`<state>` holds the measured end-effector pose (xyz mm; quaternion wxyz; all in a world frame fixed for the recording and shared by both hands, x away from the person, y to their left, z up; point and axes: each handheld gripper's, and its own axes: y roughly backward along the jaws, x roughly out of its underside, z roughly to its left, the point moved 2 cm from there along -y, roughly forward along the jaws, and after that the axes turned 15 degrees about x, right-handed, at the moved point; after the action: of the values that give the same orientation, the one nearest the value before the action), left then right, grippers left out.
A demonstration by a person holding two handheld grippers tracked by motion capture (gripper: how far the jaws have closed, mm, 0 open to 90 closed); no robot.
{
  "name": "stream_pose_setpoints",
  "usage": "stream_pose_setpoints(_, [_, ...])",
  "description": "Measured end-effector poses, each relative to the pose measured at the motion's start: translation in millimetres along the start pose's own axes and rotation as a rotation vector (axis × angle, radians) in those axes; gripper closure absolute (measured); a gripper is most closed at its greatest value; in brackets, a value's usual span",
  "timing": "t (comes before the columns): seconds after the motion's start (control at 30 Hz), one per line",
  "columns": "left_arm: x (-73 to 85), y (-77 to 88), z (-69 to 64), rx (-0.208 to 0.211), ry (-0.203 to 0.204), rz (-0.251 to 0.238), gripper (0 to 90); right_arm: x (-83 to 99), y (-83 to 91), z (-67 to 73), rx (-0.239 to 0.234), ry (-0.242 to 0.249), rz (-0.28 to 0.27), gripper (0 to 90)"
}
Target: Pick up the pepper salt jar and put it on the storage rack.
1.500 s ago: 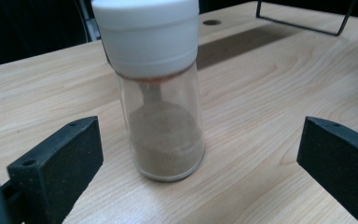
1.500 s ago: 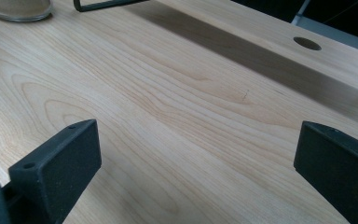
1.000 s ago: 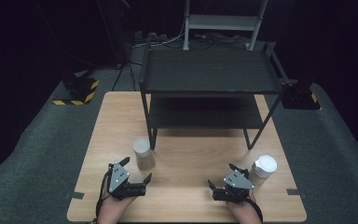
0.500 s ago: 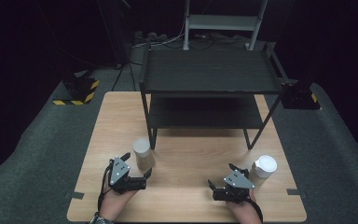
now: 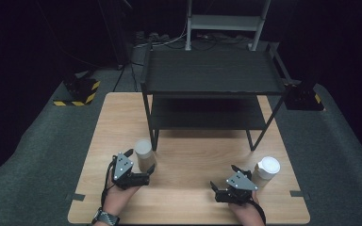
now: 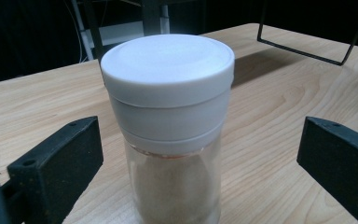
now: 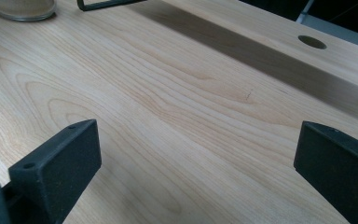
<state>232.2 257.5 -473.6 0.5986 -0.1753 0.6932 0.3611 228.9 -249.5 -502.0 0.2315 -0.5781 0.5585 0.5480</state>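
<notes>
1. Two jars on my light wood table (image 5: 188,197), and it's pretty dark all round: grey carpet (image 5: 42,155) underneath, black backdrop, some cables on the floor at the back.
2. A black two-tier metal shelf rack (image 5: 212,89) takes up the far half of the table, with its legs landing about mid-table.
3. My left gripper (image 5: 139,165) is wide open with the left jar (image 6: 168,126) standing upright between the jaws, neither one touching it. It's clear glass with a white screw lid and tan powder inside, just in front of the rack's front left leg.
4. My right gripper (image 5: 222,178) is spread open too, over bare wood. The right jar (image 5: 266,170) sits just beside it, near the table's right edge.
5. The near strip between my hands is open wood.
</notes>
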Motion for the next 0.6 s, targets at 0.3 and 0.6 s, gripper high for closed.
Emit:
stream_pose_setpoints(0.3, [-2.9, -6.0, 4.8, -0.002, 0.011, -0.009, 0.5, 0.1, 0.2, 0.1, 0.002, -0.002, 0.0, 0.0])
stream_pose_setpoints(0.6, [-4.6, -11.4, 13.1, 0.007, 0.049, -0.021, 1.5, 0.1, 0.2, 0.4, 0.003, -0.003, 0.0, 0.0])
